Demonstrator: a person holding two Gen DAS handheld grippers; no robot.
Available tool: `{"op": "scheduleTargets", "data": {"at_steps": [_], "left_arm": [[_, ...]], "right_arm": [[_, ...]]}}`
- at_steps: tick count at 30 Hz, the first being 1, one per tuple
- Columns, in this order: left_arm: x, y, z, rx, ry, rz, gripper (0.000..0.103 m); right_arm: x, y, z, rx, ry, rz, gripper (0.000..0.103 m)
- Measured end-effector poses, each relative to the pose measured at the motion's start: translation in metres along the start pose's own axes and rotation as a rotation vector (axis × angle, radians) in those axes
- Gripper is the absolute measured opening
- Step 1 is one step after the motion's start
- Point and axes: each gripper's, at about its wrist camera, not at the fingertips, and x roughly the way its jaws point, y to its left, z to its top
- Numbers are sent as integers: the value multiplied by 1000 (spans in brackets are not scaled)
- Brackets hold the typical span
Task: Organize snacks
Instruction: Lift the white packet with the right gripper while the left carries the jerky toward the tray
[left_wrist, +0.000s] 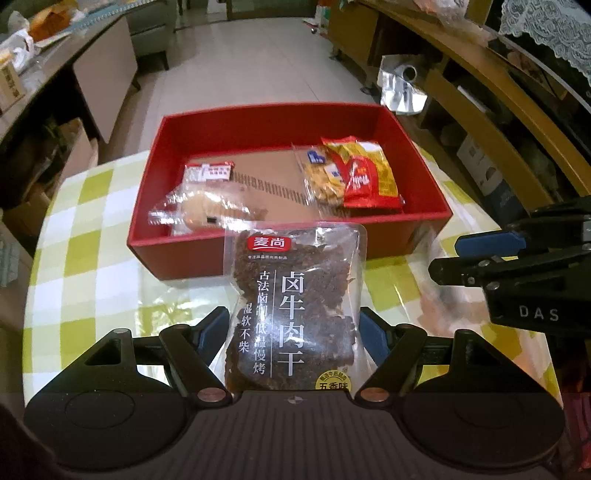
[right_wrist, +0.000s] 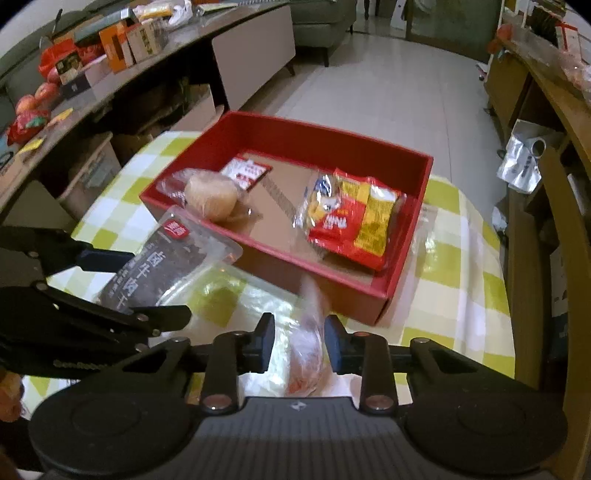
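Note:
My left gripper (left_wrist: 293, 334) is shut on a clear packet of dark beef jerky (left_wrist: 295, 306), held above the checked table just before the red box (left_wrist: 288, 247). The jerky packet (right_wrist: 162, 266) and left gripper (right_wrist: 122, 284) also show in the right wrist view. My right gripper (right_wrist: 300, 345) is shut on a small clear snack packet with orange contents (right_wrist: 308, 354), blurred, near the box's front wall (right_wrist: 306, 273). The box holds a bread packet (left_wrist: 210, 206), a red-and-white packet (left_wrist: 208, 171), a cracker pack (left_wrist: 323, 177) and a red-yellow pack (left_wrist: 369, 173).
The table has a green-and-white checked cloth (left_wrist: 92, 240). A low cabinet with boxes and apples (right_wrist: 74, 74) stands on the left. Wooden shelving (left_wrist: 498, 110) with a silver bag (left_wrist: 402, 85) runs along the right. Tiled floor (left_wrist: 258, 66) lies beyond.

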Motion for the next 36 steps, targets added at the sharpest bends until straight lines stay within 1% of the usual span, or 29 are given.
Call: {"op": "scheduleTargets", "data": {"at_steps": [3, 6, 8, 11, 13, 15, 16, 17, 18, 19, 21, 22, 23, 24, 25, 26, 27, 29, 31, 32, 34, 36], "left_arm": [[-1, -1, 6, -11, -12, 1, 80], [0, -1, 9, -16, -19, 4, 80], [1, 0, 8, -16, -15, 1, 80], [4, 1, 5, -13, -1, 4, 80], [7, 3, 3, -19, 12, 2, 80], [10, 4, 3, -25, 22, 4, 80], [10, 5, 3, -27, 24, 5, 80], [11, 5, 3, -28, 25, 7, 80], [11, 6, 2, -28, 25, 11, 80], [11, 6, 2, -25, 24, 16, 80], [12, 7, 1, -24, 25, 27, 80], [12, 9, 0, -23, 27, 33, 80], [13, 9, -1, -24, 30, 36, 80], [14, 11, -1, -25, 34, 40, 80], [16, 12, -2, -25, 38, 43, 81], [17, 13, -4, -22, 40, 52, 81], [19, 14, -5, -18, 44, 64, 81], [21, 15, -6, -15, 55, 74, 81], [22, 17, -8, -13, 59, 64, 81], [22, 16, -8, -13, 60, 63, 81], [21, 15, -7, -15, 61, 59, 81], [21, 12, -6, -7, 58, 55, 81]], "right_arm": [[7, 3, 4, 1, 7, -3, 33], [17, -1, 1, 19, 43, 24, 33], [24, -10, -5, 57, 62, 2, 33], [39, -26, -16, 165, 114, -29, 34], [49, -31, -19, 233, 128, -13, 38], [57, -31, -19, 290, 147, -12, 45], [61, -28, -18, 304, 148, 0, 45], [63, -25, -17, 313, 146, 12, 47], [66, -23, -15, 324, 147, 16, 55], [70, -19, -13, 322, 156, 7, 57], [79, -12, -11, 304, 172, -23, 57], [84, -8, -11, 292, 190, -20, 58], [89, -1, -12, 264, 203, -29, 63], [91, 5, -13, 223, 198, -51, 70], [94, 10, -15, 182, 200, -80, 72], [96, 12, -19, 146, 201, -104, 72], [93, 11, -22, 133, 194, -95, 71], [87, 1, -26, 164, 201, -82, 71], [82, -6, -30, 180, 192, -68, 70], [81, -4, -31, 168, 193, -74, 68], [80, 5, -32, 102, 206, -95, 66], [79, 8, -33, 76, 211, -88, 61]]}}
